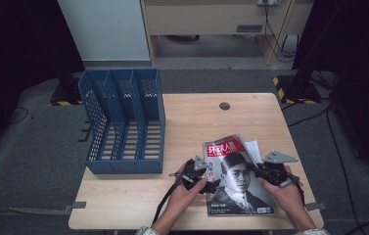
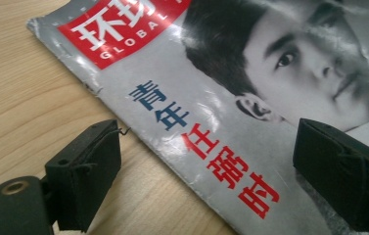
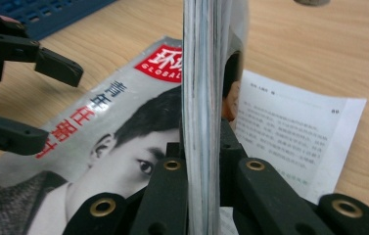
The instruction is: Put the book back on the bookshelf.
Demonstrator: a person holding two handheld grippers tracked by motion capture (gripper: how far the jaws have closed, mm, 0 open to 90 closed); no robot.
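Right fingers: your right gripper (image 1: pixel 262 172) is clamped on the right edge of the magazine (image 1: pixel 236 178); in the right gripper view the stack of page edges (image 3: pixel 200 122) stands pinched between its fingers (image 3: pixel 165 196).
Left fingers: your left gripper (image 1: pixel 206 177) has its fingers (image 2: pixel 86 169) spread apart, one over bare wood and the other over the cover, astride the magazine's left edge and not closed on it.
Magazine: it lies at the near right of the counter (image 1: pixel 192 122), cover up, red title block (image 1: pixel 225 149) toward the far side, a portrait below it; its left edge looks worn and slightly torn.
Loose page: a white printed sheet (image 3: pixel 289 137) shows under the lifted right side, flat on the wood.
Edges and room: the magazine's near edge is close to the counter's near edge; bare wood lies open beyond it and between it and the file rack.
File rack: a blue slotted rack (image 1: pixel 123 122) sits at the far left of the counter, well apart from both grippers.
Counter: light wood with a round cable hole (image 1: pixel 224 105) near the far edge.
Room: grey carpet (image 1: pixel 30 147), cables, a pale cabinet (image 1: pixel 211 19) behind.
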